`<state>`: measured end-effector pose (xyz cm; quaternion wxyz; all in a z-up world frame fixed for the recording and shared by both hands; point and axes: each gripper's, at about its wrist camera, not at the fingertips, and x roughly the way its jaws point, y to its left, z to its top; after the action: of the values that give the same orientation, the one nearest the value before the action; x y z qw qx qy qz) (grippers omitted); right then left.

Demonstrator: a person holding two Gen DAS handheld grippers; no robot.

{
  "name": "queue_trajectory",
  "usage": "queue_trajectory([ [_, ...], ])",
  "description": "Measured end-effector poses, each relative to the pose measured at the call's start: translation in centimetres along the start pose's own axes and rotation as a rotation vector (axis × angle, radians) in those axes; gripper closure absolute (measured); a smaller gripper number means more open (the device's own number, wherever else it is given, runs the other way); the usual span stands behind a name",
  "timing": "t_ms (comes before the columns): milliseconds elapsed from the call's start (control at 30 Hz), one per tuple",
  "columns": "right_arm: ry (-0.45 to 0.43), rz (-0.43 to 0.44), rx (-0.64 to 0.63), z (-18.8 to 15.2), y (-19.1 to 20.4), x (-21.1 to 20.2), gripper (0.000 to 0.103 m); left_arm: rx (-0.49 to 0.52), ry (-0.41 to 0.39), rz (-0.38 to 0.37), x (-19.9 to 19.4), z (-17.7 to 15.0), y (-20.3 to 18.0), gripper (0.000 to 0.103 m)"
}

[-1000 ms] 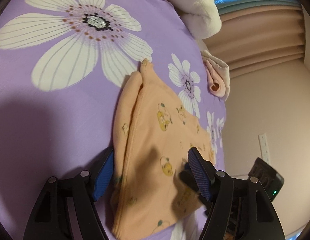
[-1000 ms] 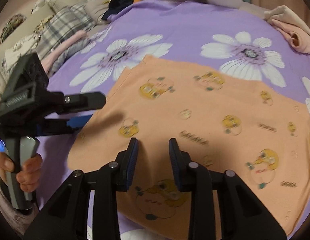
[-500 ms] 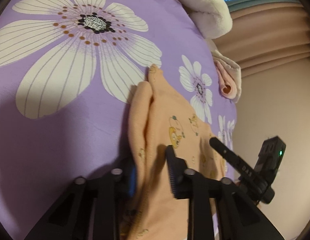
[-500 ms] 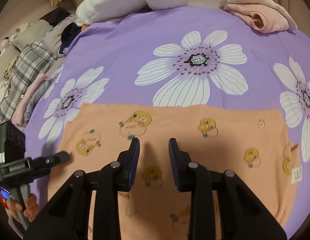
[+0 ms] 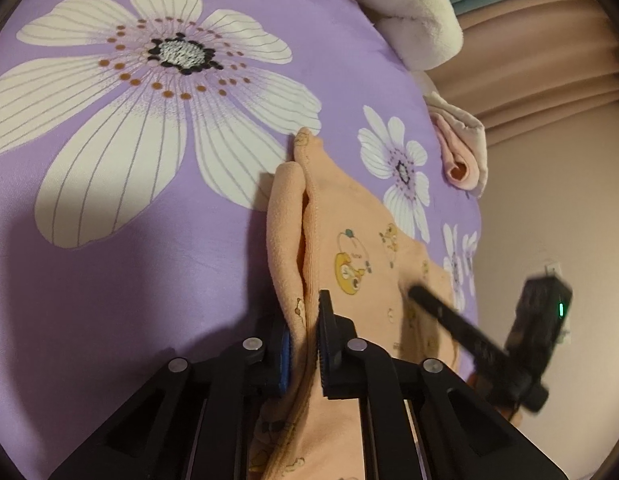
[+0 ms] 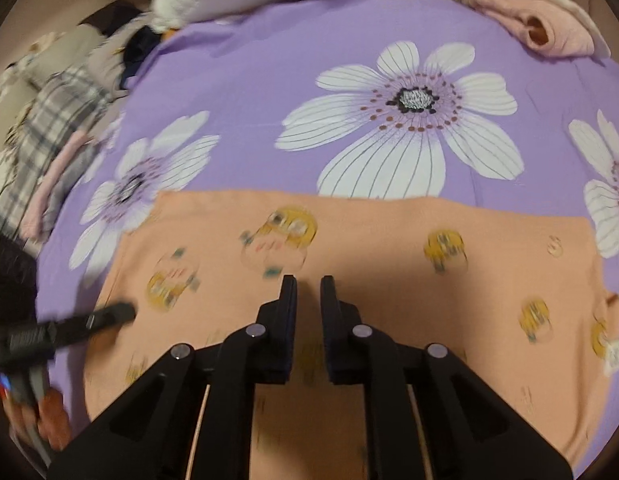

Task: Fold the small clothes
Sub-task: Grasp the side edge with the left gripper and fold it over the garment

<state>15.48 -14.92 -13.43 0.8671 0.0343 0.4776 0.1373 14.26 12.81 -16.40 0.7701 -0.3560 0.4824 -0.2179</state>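
Two views, entered in order.

Left wrist view. Item: left gripper [image 5: 305, 344], fingers pinching a doubled edge of the orange garment [image 5: 361, 264], cloth bunched between the pads. The garment lies on the bed's purple flowered sheet [image 5: 109, 280], its corner reaching toward a white petal. Also present: the right gripper [image 5: 461, 328] as a blurred dark bar over the cloth; a pink rolled garment [image 5: 461, 152] near the bed's edge; a white plush pillow [image 5: 405, 12] beyond.
Risk: the pinch looks shallow and takes two layers near the hem. A quick pull could let one layer slip out, leaving the fold uneven.

Right wrist view. Item: right gripper [image 6: 308, 300], fingers drawn close with a narrow gap, held over the garment [image 6: 389, 280]; whether they hold cloth, I cannot tell. The garment lies spread flat across the sheet [image 6: 269, 80]. Left gripper [image 6: 77, 324] sits blurred at the cloth's left edge. Pile of plaid clothes [image 6: 57, 120] well apart at left.
Risk: if only one side is gripped, lifting would likely drag the cloth askew and wrinkle the flat panel. Motion blur suggests speed, which worsens both faults.
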Motion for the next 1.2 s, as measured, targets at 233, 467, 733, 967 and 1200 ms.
queue_trajectory([
  [233,-0.004,0.04,-0.041,-5.1,0.0,-3.4,0.089,0.037,-0.025,0.011,-1.0,-0.1,-2.4,0.098],
  [467,0.036,0.026,-0.101,-8.1,1.2,-2.9,0.09,0.094,-0.036,0.044,-1.1,-0.4,-5.9,0.098],
  [733,-0.038,0.133,0.08,-7.6,-2.9,-6.1,0.089,0.196,-0.047,0.067,-1.0,-1.3,-11.5,0.098],
  [967,-0.099,0.212,0.221,-8.2,-7.4,-8.6,0.088,0.298,-0.024,0.076,0.7,-2.6,-16.6,0.098],
  [1200,-0.145,0.26,0.324,-8.8,-10.8,-9.7,0.088,0.383,0.032,0.092,4.2,-4.7,-21.0,0.098],
])
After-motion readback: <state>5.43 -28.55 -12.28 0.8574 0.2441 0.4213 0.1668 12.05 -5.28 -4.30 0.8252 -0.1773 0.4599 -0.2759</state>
